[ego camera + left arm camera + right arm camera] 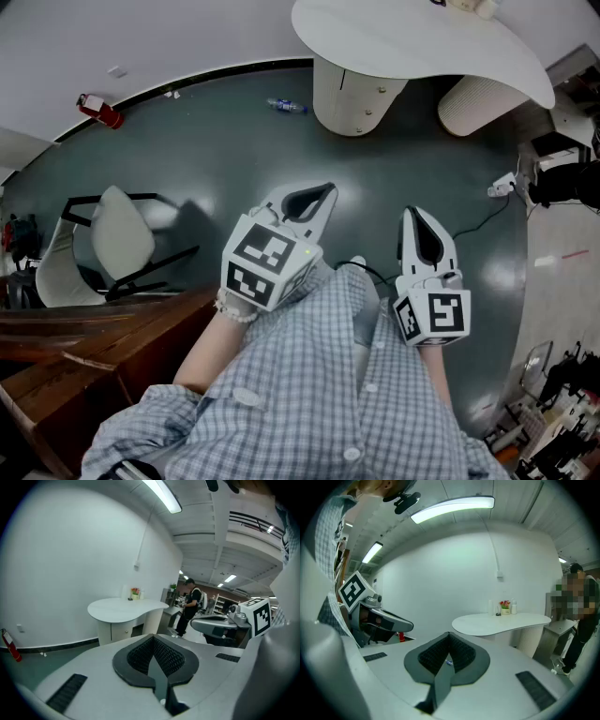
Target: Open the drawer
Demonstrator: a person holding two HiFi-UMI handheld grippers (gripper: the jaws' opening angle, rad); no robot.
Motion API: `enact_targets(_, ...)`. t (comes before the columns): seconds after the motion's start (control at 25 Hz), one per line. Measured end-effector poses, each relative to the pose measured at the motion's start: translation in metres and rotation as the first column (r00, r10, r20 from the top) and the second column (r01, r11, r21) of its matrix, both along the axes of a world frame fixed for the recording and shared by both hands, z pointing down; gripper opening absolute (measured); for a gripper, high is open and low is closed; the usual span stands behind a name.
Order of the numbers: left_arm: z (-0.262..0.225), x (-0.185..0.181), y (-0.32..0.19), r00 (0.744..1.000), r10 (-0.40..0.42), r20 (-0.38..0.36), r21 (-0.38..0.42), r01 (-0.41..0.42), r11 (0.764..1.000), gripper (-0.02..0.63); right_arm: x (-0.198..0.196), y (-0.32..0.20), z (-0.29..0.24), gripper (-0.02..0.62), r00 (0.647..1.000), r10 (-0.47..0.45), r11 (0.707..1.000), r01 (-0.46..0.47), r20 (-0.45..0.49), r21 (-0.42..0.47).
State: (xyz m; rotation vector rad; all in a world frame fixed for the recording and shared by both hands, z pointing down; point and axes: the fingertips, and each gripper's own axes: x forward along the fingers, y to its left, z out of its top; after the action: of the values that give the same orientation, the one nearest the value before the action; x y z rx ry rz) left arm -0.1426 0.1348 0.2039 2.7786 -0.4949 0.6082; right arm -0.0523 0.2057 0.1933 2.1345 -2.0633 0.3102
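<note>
Meanwhile, no drawer plainly in view | white kidney-shaped table point(412, 42) stands well away across the floor, its pedestal cabinet point(347, 94) the likeliest place | left gripper point(319, 195), right gripper point(415, 217) pressed together, empty, at chest | risk: arriving closed, they'd bump the front instead of catching it.

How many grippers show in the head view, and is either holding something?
2. The left gripper sits left of centre over the checked shirt; the right gripper is beside it to the right. Both have jaws together on nothing. None looks hidden.
</note>
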Motion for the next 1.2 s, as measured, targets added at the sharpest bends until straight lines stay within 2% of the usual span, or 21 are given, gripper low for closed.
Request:
enact_targets(0.52,0.007,0.013,0.007,1.000,-0.002,0.020,-0.028,0.003,1.000,-0.003,0.016,0.006,0.002,0.009,1.000,0.001,1.000,-0.001,0.024,-0.003)
enact_targets(1.2,0.000,0.089,0.030,0.997,-0.081,0.017,-0.013,0.081,0.997,-0.003,0.109,0.029,0.001,0.008,0.999,-0.037,0.999,0.037,0.024,0.013)
